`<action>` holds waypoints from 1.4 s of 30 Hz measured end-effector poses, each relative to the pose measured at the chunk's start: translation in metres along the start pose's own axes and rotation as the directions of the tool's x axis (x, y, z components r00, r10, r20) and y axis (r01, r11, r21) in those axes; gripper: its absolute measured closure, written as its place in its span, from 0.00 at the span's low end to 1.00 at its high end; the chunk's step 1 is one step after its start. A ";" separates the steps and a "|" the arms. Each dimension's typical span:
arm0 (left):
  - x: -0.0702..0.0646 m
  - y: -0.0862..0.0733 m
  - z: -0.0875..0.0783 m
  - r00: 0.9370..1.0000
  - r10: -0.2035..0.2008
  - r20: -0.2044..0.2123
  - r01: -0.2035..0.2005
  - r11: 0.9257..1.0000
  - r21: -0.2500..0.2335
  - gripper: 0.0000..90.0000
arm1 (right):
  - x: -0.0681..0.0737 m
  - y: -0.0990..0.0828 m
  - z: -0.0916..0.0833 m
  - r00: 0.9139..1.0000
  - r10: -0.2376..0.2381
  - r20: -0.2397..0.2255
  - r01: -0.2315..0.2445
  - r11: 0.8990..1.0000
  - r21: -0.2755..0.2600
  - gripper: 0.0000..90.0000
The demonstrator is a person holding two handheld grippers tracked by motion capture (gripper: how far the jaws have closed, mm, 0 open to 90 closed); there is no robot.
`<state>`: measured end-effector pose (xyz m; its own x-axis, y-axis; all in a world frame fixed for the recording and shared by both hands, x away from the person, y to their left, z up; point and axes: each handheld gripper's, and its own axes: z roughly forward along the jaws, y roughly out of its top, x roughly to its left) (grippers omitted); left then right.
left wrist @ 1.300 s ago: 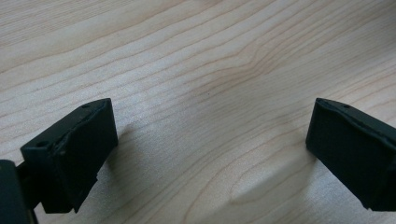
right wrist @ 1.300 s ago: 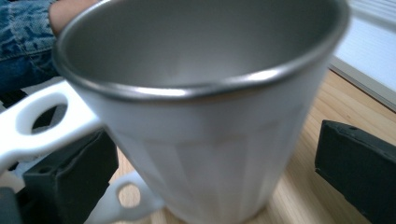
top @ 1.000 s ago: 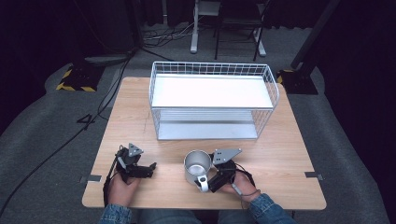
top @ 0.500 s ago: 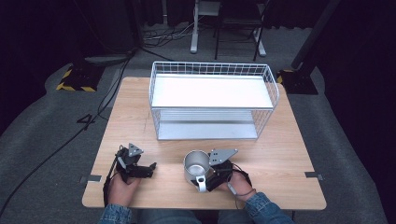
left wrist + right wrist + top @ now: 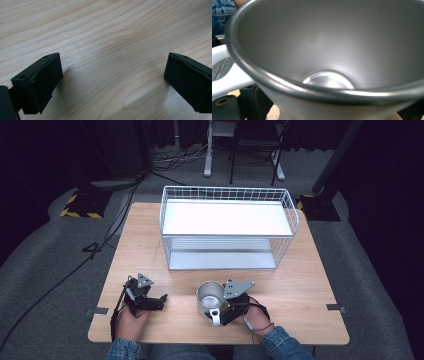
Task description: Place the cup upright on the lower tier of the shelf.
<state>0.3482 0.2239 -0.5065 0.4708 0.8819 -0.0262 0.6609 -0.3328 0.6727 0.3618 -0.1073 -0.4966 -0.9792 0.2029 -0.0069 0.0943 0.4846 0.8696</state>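
Observation:
A metal mug (image 5: 209, 294) with a white handle (image 5: 215, 316) stands upright near the table's front edge. My right gripper (image 5: 218, 306) reaches in from the mug's right, and its jaws have just been closing with the mug between them. In the right gripper view the mug (image 5: 324, 50) sits very close, its handle (image 5: 227, 75) at the left, and a black finger (image 5: 249, 102) lies against its outer wall. My left gripper (image 5: 159, 300) rests on the table to the left, and its jaws (image 5: 112, 82) stand wide open over bare wood.
A white wire basket (image 5: 165, 215) with a white shelf stands at the back middle of the wooden table (image 5: 300, 285). Bare wood lies between the basket and the grippers. Dark floor with cables and stand legs surrounds the table.
The right gripper has drawn in slightly against the mug. Both hands, the mug and the left gripper stay where they were.

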 end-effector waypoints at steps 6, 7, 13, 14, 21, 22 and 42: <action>0.000 0.000 0.000 1.000 0.000 0.000 0.000 1.000 0.000 0.03 | -0.002 0.006 -0.005 1.000 0.011 0.012 -0.011 1.000 -0.025 0.09; 0.000 0.000 0.000 1.000 0.000 0.000 0.000 1.000 0.000 0.03 | -0.003 0.008 -0.006 1.000 0.010 0.016 -0.009 1.000 -0.028 0.09; 0.000 0.000 0.000 1.000 0.000 0.000 0.000 1.000 0.000 0.03 | -0.009 0.017 -0.011 0.999 0.023 0.047 -0.021 0.999 -0.041 0.09; 0.000 0.000 0.000 1.000 0.000 0.000 0.000 1.000 0.000 0.03 | -0.009 0.017 -0.011 0.999 0.023 0.047 -0.021 0.999 -0.041 0.09; 0.000 0.000 0.000 1.000 -0.001 0.000 0.001 1.000 0.000 0.03 | -0.022 0.028 -0.017 0.994 0.046 0.102 -0.042 0.998 -0.043 0.09; 0.000 0.000 0.000 1.000 0.001 0.000 -0.001 1.000 0.000 0.03 | -0.024 0.029 -0.018 0.993 0.047 0.112 -0.042 0.998 -0.044 0.09; 0.000 0.000 0.000 1.000 0.002 0.003 -0.002 1.000 0.000 0.03 | -0.075 0.040 -0.016 0.950 0.135 0.280 -0.132 0.991 -0.030 0.09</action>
<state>0.3484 0.2240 -0.5065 0.4735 0.8804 -0.0271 0.6599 -0.3342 0.6729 0.4358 -0.1168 -0.4537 -0.8676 0.4966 -0.0275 0.2173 0.4282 0.8772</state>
